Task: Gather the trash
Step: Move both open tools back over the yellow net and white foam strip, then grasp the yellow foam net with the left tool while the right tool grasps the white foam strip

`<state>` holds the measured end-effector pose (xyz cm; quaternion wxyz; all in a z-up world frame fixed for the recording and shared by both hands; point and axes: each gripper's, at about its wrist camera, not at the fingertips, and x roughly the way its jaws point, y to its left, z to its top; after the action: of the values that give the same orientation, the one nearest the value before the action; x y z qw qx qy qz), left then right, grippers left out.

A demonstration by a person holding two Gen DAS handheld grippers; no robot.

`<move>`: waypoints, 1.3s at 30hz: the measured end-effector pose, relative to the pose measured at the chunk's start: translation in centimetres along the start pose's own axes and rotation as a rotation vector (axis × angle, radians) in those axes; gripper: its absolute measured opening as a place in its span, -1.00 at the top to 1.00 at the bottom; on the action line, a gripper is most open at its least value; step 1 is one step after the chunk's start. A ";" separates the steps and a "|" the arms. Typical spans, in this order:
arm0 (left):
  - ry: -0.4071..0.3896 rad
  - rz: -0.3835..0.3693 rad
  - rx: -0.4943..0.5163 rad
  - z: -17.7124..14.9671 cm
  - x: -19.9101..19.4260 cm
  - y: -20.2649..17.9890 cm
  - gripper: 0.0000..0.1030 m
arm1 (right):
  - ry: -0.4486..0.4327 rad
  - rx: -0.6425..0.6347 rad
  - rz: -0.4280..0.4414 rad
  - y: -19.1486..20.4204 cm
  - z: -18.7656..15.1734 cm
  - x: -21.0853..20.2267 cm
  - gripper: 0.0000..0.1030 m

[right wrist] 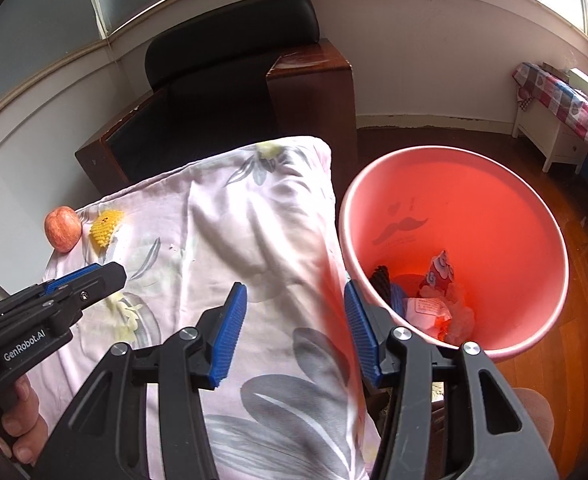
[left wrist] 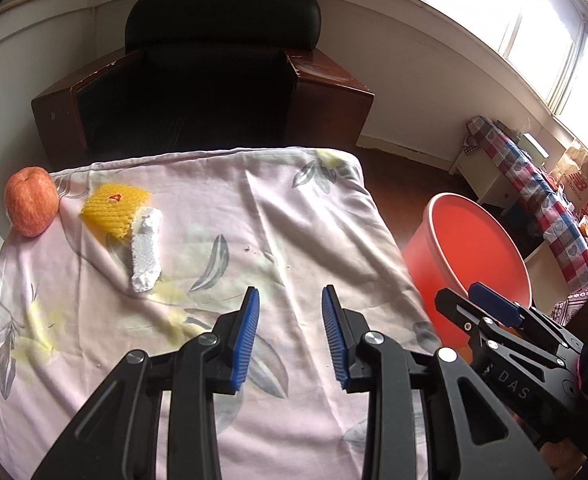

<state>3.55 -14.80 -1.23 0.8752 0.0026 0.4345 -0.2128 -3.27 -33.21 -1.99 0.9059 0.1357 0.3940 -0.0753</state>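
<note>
A: Why is the red bin (right wrist: 453,248) set where it is?

B: It stands on the floor just beside the worktop (left wrist: 254,208), a surface draped in a floral cloth, so that trash, judged by the task, can be carried a short way over the edge.

A: And the remaining trash?

B: A yellow foam net (left wrist: 114,208) and a white foam piece (left wrist: 146,252) lie touching each other on the far side of the worktop from the bin, next to an apple (left wrist: 31,200) at the corner.

A: The tools?

B: The left tool (left wrist: 290,328) and right tool (right wrist: 295,332) both stand parted about halfway, nothing between the pads, poised over the cloth.

A: What does each view add?

B: The right wrist view alone looks into the bin, showing wrappers (right wrist: 433,304) at its bottom, and a hand (right wrist: 22,420) on the left tool's grip. The left wrist view alone shows the white foam piece.
</note>
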 end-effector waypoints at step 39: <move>0.063 0.245 -0.266 7.8 10.2 18.5 0.25 | 0.187 -0.271 0.310 21.1 3.1 12.9 0.01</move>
<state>21.78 -3.20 -7.48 0.8730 -0.0539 0.4826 -0.0452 12.78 -14.42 -5.45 0.8762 0.0779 0.4570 0.1315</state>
